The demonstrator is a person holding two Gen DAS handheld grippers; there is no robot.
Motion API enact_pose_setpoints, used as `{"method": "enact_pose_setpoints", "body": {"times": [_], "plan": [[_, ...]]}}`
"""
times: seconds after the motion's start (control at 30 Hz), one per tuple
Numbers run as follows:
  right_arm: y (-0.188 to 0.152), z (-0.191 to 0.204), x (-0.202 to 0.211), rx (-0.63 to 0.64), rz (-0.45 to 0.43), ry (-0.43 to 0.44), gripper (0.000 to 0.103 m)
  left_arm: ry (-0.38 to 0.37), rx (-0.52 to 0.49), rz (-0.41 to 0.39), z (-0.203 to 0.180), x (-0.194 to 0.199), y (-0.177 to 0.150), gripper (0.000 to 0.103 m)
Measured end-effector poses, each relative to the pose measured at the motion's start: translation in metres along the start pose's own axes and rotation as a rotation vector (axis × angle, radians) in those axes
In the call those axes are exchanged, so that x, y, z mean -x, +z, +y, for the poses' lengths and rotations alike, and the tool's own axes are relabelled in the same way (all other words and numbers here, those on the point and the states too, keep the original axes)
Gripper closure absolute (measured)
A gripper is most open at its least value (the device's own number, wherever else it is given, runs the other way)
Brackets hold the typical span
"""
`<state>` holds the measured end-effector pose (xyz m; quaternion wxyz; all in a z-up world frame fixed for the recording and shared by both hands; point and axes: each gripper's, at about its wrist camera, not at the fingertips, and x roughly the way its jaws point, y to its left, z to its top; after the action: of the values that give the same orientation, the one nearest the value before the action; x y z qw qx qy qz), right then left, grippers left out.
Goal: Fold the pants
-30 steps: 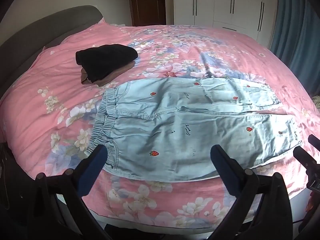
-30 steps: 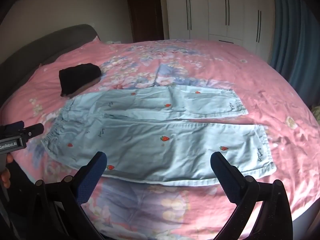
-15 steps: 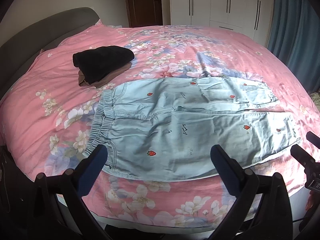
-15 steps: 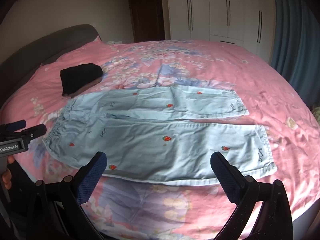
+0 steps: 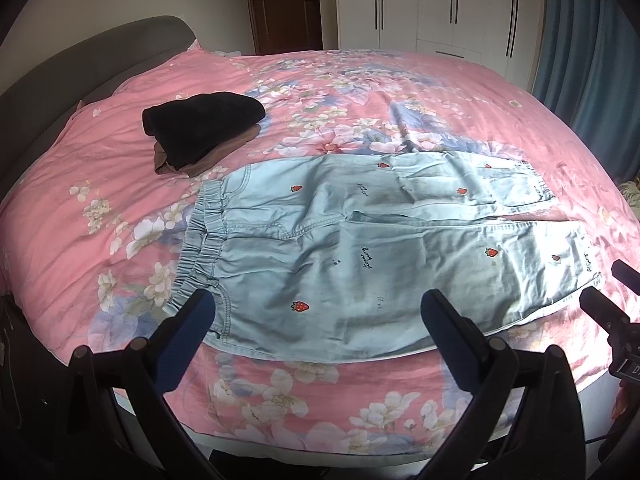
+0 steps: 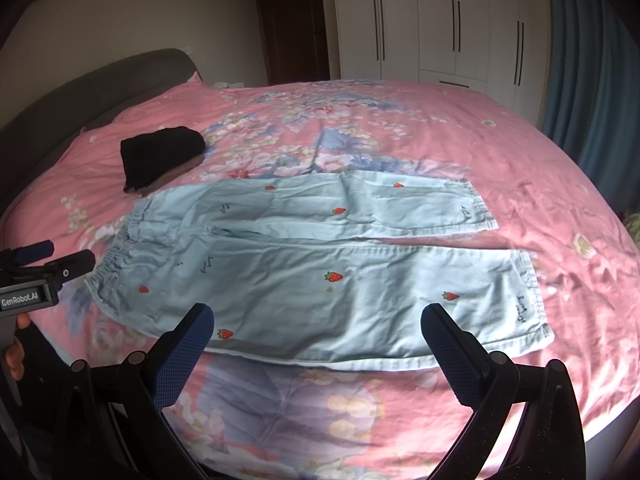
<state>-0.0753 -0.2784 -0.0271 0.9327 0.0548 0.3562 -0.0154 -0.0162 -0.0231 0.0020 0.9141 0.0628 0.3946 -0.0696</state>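
Observation:
Light blue pants (image 5: 360,248) with small red strawberries lie flat and spread on the pink floral bed, waistband at the left, both legs running right. They also show in the right wrist view (image 6: 320,272). My left gripper (image 5: 316,320) is open and empty, hovering over the near edge of the pants by the waistband end. My right gripper (image 6: 316,332) is open and empty, over the near edge of the near leg. Each gripper shows at the edge of the other's view, the right one (image 5: 612,304) and the left one (image 6: 44,268).
A folded pile of dark clothes (image 5: 200,132) lies on the bed (image 5: 100,184) behind the waistband. A grey headboard (image 5: 80,64) curves along the left. White wardrobes (image 5: 440,4) and a blue curtain (image 5: 592,60) stand beyond the bed.
Both views have shifted slightly; the pants sit a little lower and further back in frame. The pants lie as before and both grippers stay open.

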Motion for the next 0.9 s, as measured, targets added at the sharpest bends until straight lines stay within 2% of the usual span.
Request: {"method": "enact_pose_setpoints", "body": {"times": [0.9], "plan": [[-0.0016, -0.0011, -0.0007, -0.003, 0.001, 0.003, 0.001, -0.001, -0.010, -0.007, -0.0089, 0.0006, -0.0002, 0.000]]}}
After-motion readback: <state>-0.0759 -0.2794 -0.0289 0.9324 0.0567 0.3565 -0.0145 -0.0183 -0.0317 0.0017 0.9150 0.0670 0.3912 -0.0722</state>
